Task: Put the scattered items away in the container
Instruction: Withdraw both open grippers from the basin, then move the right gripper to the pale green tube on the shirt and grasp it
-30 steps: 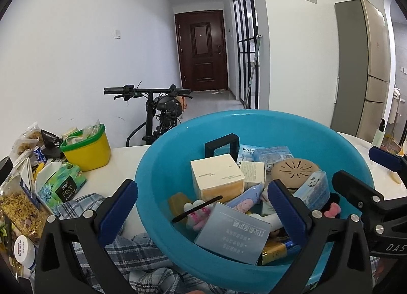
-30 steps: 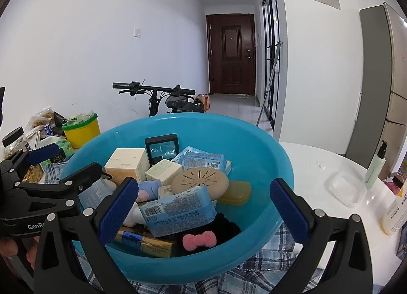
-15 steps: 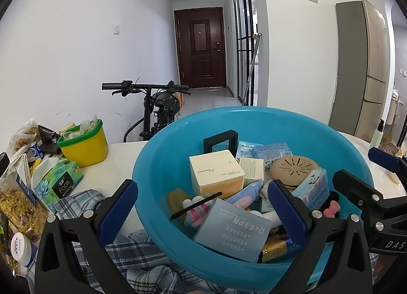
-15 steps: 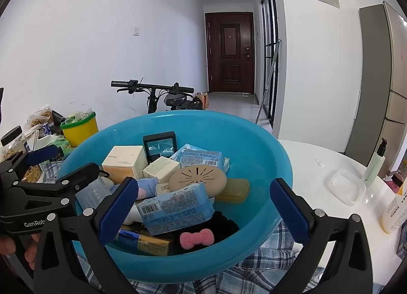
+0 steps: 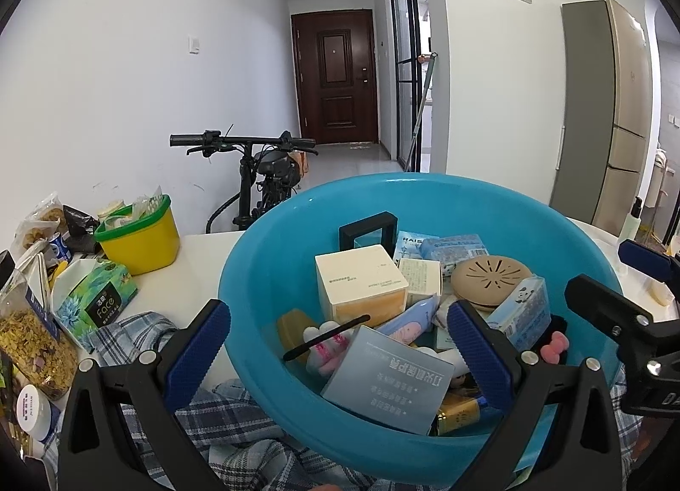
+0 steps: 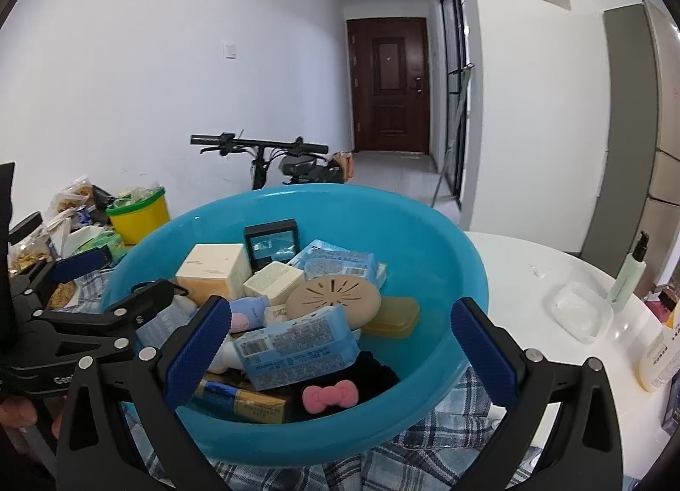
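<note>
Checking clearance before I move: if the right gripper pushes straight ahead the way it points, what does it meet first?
Probably the blue basin: its near wall sits between the open right gripper, though depth is unclear.

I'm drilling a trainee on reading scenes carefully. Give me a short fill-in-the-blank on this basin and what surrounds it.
1. The tidied items lie in a round basin whose colour is ____.
2. The basin rests on a plaid ____, which is spread over the white table.
3. In the right wrist view, the pink bow lies at the ____ edge of the pile, nearest the camera.
4. Both the left claw and right claw are ____, holding nothing.

Missing words: blue; cloth; front; open
</note>
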`<state>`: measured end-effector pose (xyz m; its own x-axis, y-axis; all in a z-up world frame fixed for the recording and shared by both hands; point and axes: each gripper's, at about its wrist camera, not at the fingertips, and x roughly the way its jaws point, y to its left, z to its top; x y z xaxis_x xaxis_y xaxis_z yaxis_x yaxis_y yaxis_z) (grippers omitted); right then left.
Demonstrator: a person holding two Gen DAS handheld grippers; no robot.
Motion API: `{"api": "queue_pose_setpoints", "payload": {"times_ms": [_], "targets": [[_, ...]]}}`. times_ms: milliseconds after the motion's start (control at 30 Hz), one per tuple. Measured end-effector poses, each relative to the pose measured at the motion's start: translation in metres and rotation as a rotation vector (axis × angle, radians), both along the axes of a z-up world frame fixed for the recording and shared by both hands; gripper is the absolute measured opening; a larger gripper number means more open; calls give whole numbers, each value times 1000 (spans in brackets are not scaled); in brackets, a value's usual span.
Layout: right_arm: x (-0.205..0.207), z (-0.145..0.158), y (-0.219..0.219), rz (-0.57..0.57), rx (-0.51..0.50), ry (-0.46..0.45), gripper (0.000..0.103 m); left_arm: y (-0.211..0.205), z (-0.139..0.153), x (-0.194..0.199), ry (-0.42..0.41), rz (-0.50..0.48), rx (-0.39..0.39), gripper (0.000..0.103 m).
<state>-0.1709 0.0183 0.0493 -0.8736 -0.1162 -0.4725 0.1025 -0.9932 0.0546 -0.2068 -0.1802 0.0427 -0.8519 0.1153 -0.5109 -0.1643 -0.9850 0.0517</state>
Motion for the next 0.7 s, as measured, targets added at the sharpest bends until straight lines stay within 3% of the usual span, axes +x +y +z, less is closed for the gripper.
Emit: {"api": "queue_pose_setpoints", "payload": {"times_ms": [433, 567, 700], "targets": [[50, -1, -9, 289, -41, -54, 103, -10, 3, -1, -15, 14, 37, 103], [69, -21, -19, 448, -24, -134, 103, -9, 2, -1, -20, 18, 33, 103], [73, -47, -31, 522, 47, -203, 91, -9, 2, 0, -16, 17, 31, 103]]}}
